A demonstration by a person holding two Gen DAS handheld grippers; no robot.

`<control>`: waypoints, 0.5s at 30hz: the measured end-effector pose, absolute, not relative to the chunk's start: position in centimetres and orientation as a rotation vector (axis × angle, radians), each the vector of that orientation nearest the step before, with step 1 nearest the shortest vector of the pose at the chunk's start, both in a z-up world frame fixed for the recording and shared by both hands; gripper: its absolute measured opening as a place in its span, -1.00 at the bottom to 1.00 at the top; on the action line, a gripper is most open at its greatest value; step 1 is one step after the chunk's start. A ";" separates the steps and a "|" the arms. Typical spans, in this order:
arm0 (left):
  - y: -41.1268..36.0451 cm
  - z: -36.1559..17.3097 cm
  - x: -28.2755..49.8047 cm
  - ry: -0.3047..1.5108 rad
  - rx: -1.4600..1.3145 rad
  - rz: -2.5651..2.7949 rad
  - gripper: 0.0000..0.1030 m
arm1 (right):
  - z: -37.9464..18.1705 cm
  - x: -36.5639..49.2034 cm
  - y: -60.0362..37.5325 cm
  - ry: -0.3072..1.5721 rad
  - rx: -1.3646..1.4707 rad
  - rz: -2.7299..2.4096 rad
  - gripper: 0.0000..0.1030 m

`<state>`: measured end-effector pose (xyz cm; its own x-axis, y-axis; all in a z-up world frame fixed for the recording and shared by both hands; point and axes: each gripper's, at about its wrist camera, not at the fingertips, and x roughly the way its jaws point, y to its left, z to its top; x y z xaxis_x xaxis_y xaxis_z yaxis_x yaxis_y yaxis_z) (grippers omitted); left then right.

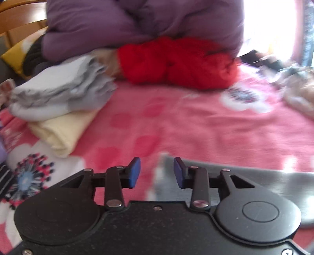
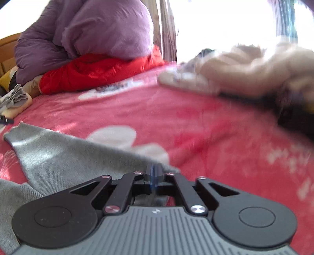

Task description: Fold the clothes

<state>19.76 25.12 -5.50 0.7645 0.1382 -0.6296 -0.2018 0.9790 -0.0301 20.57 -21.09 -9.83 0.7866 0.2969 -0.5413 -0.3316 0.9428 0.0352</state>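
Observation:
A grey knit garment (image 2: 58,155) lies spread on the pink flowered bed cover (image 2: 206,121). My right gripper (image 2: 154,176) is shut on the garment's edge. In the left wrist view the same grey garment (image 1: 274,182) lies at the lower right. My left gripper (image 1: 157,172) is open and empty, just above the garment's left edge, blue pads (image 1: 135,172) apart. A stack of folded clothes, grey (image 1: 64,92) over pale yellow (image 1: 64,129), sits at the left.
A purple duvet (image 1: 137,21) and a red jacket (image 1: 176,62) are piled at the back. Beige unfolded clothes (image 2: 245,68) lie at the right, with a dark item below them. A wooden headboard (image 1: 17,17) stands at the far left.

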 end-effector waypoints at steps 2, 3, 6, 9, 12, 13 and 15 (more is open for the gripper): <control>23.3 -5.2 19.2 0.680 -0.085 0.074 -0.33 | -9.0 19.6 -20.5 0.532 -0.114 0.366 -0.67; 22.1 -5.7 19.1 0.699 -0.057 0.031 -0.32 | -8.8 19.2 -20.3 0.527 -0.117 0.392 -0.68; 18.6 -7.1 18.7 0.759 0.030 -0.089 -0.26 | -9.5 18.8 -19.7 0.583 -0.145 0.433 -0.68; 18.4 -8.7 19.0 0.801 0.082 -0.028 -0.17 | -11.2 19.0 -19.5 0.650 -0.205 0.402 -0.62; 20.2 -7.5 18.3 0.772 0.019 0.043 -0.21 | -9.8 18.4 -20.0 0.624 -0.161 0.359 -0.56; 20.7 -7.0 17.8 0.758 0.025 0.075 -0.22 | -9.5 18.0 -20.3 0.614 -0.161 0.347 -0.52; 21.9 -6.1 16.3 0.749 -0.005 0.095 -0.22 | -8.9 17.2 -21.1 0.597 -0.154 0.334 -0.53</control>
<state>16.26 21.91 -6.06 0.7284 0.0845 -0.6799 -0.0883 0.9957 0.0291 17.24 -21.06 -8.89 0.7755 0.2635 -0.5737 -0.3515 0.9351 -0.0456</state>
